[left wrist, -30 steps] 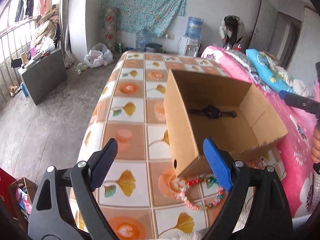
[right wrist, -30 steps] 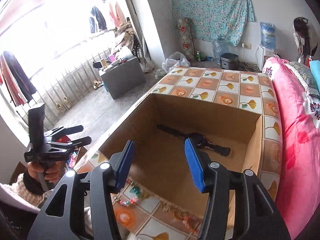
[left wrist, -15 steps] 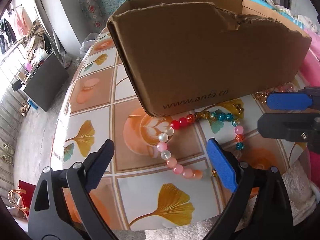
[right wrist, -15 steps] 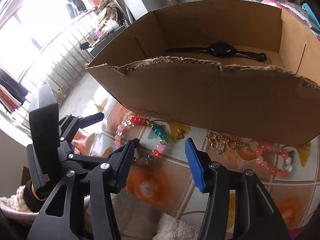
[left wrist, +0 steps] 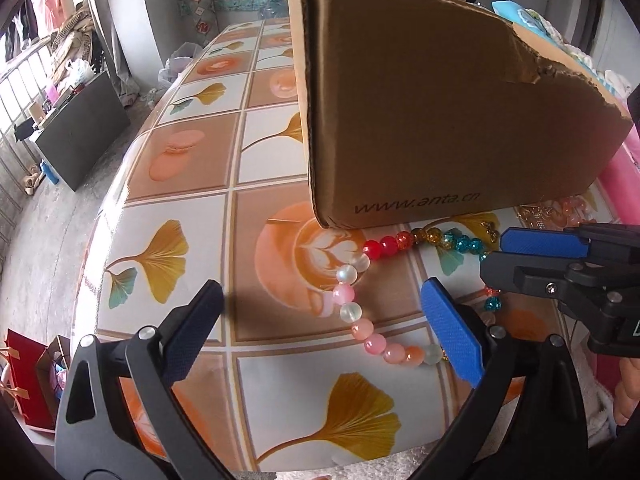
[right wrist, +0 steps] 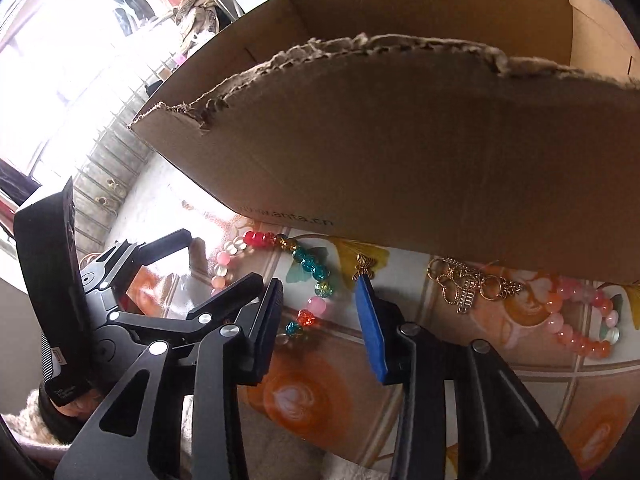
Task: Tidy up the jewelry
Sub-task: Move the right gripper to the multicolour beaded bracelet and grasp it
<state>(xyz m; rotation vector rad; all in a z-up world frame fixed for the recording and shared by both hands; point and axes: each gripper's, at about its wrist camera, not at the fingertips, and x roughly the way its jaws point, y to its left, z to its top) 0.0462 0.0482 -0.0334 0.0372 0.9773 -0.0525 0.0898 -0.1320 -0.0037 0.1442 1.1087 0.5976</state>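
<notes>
Left wrist view: my left gripper [left wrist: 316, 320] hangs low over the table [left wrist: 192, 168], jaws spread wide after opening further, nothing clamped. The pink end of the multicolour bead bracelet [left wrist: 362, 322] lies on the cloth between its fingers, not pinched. The bracelet curls up to the red and teal beads against the cardboard box [left wrist: 440, 120], which has a torn rim.

Right wrist view: my right gripper [right wrist: 320, 312] has just been closing, jaws still apart, straddling the bracelet's [right wrist: 308, 264] teal and orange beads; pads not pressing yet. Beside it lie a small gold butterfly charm [right wrist: 363, 264], a gold chain piece [right wrist: 468, 282] and a pink bead bracelet [right wrist: 584, 320], all near the box wall [right wrist: 400, 152].
</notes>
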